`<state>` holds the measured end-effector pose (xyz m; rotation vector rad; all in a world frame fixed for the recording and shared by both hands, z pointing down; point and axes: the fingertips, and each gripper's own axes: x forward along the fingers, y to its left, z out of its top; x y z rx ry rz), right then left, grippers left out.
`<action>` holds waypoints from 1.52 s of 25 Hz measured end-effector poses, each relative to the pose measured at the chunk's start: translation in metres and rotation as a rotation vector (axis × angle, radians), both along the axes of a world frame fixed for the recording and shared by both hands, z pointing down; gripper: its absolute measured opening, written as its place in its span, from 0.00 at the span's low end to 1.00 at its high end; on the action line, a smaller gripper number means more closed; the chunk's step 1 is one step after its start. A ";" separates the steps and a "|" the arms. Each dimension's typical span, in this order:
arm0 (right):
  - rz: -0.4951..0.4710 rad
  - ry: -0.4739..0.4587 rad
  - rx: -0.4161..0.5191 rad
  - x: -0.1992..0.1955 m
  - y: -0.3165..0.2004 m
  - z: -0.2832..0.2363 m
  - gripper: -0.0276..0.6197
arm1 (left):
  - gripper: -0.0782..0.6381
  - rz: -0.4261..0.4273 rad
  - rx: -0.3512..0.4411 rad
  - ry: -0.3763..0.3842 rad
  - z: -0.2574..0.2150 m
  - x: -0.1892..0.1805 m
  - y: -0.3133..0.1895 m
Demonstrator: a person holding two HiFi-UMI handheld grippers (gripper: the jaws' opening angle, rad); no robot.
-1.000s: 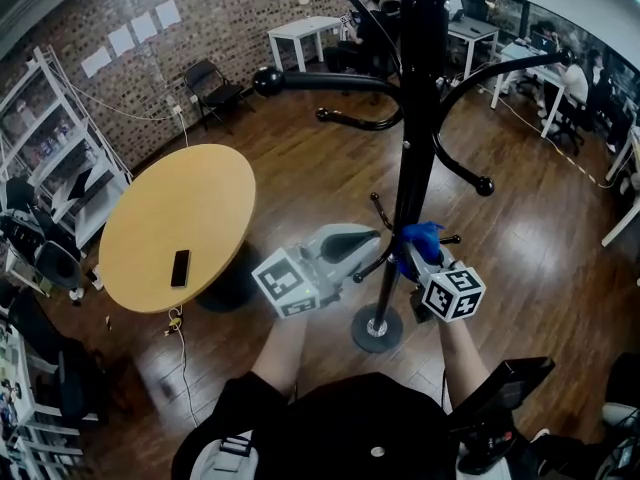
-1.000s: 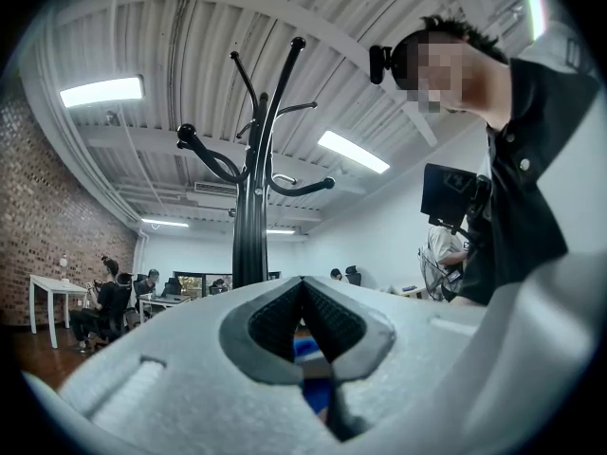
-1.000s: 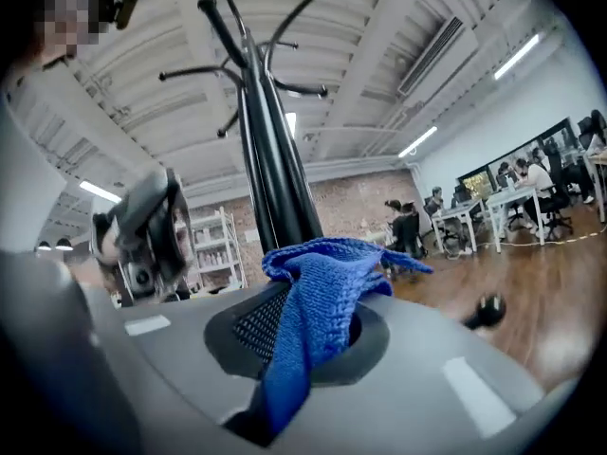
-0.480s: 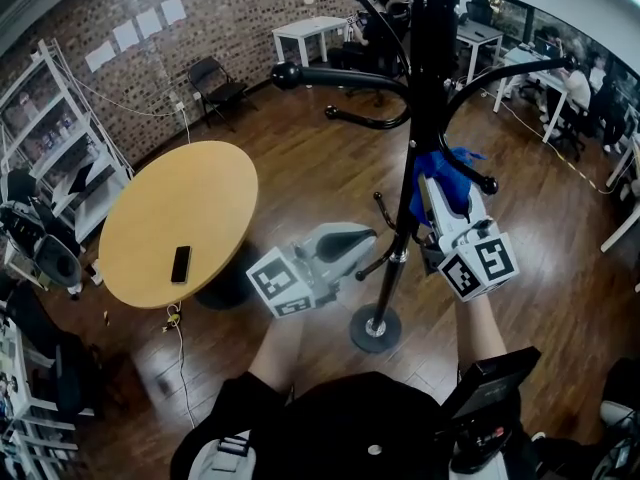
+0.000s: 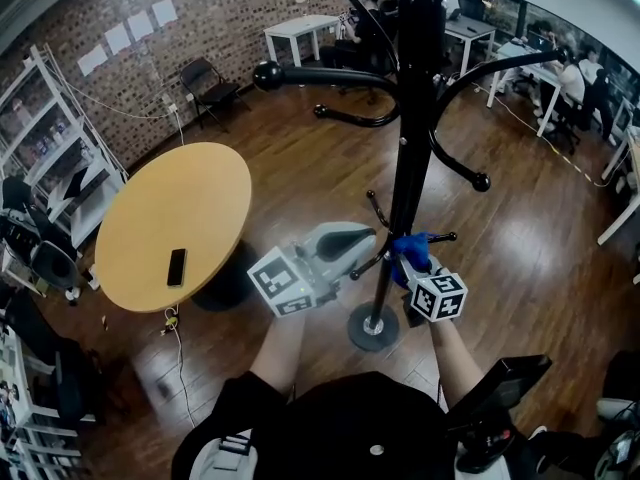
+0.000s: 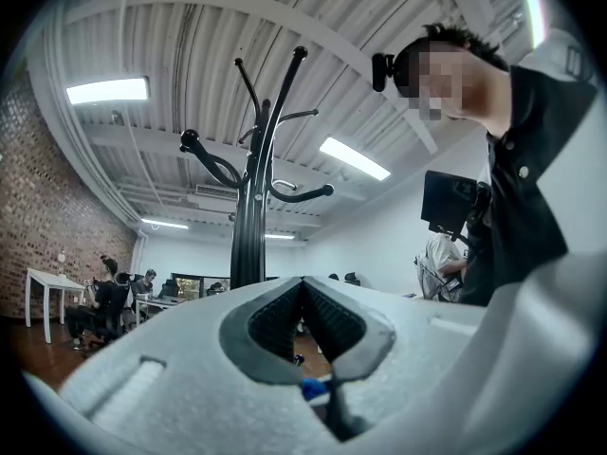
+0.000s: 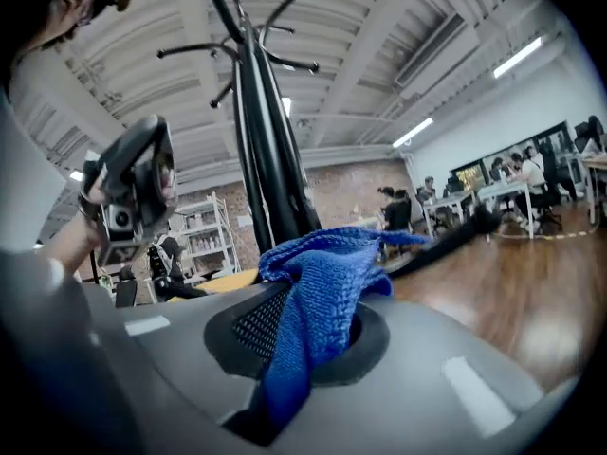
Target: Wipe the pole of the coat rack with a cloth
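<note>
The black coat rack pole (image 5: 405, 168) rises from a round base (image 5: 372, 326) on the wood floor, right in front of me. My right gripper (image 5: 410, 253) is shut on a blue cloth (image 5: 414, 246) and holds it against the lower pole, just above the small pegs. In the right gripper view the cloth (image 7: 318, 292) bulges out of the right gripper (image 7: 308, 306), with the pole (image 7: 270, 159) close behind. My left gripper (image 5: 360, 240) is level with it on the pole's left side, shut on nothing. In the left gripper view the left gripper (image 6: 303, 287) shows its jaws meeting, with the pole (image 6: 248, 226) standing beyond.
Curved black hooks (image 5: 320, 78) stick out from the rack at head height, one on the right (image 5: 460, 168). A round wooden table (image 5: 150, 193) with a phone (image 5: 177, 266) stands to the left. Shelves (image 5: 50, 148), a folding chair (image 5: 210, 78) and desks with people (image 5: 560, 68) lie farther off.
The right gripper rose up the pole with the cloth half a second ago and has come back down to the lower pole. The left gripper has hardly moved.
</note>
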<state>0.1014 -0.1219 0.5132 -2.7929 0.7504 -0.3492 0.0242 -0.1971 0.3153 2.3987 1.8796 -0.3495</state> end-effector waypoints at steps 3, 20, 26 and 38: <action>-0.015 -0.114 -0.036 0.002 0.001 0.031 0.11 | 0.10 0.005 0.000 0.002 -0.001 0.002 0.001; 0.000 0.622 0.062 -0.021 -0.008 -0.315 0.11 | 0.10 -0.015 -0.004 0.010 -0.003 -0.005 -0.009; 0.010 0.410 0.086 -0.013 -0.005 -0.199 0.11 | 0.10 -0.019 -0.001 0.005 -0.002 -0.005 -0.011; 0.032 -0.113 -0.047 -0.001 -0.004 0.023 0.11 | 0.10 0.005 0.016 -0.010 0.004 -0.003 -0.001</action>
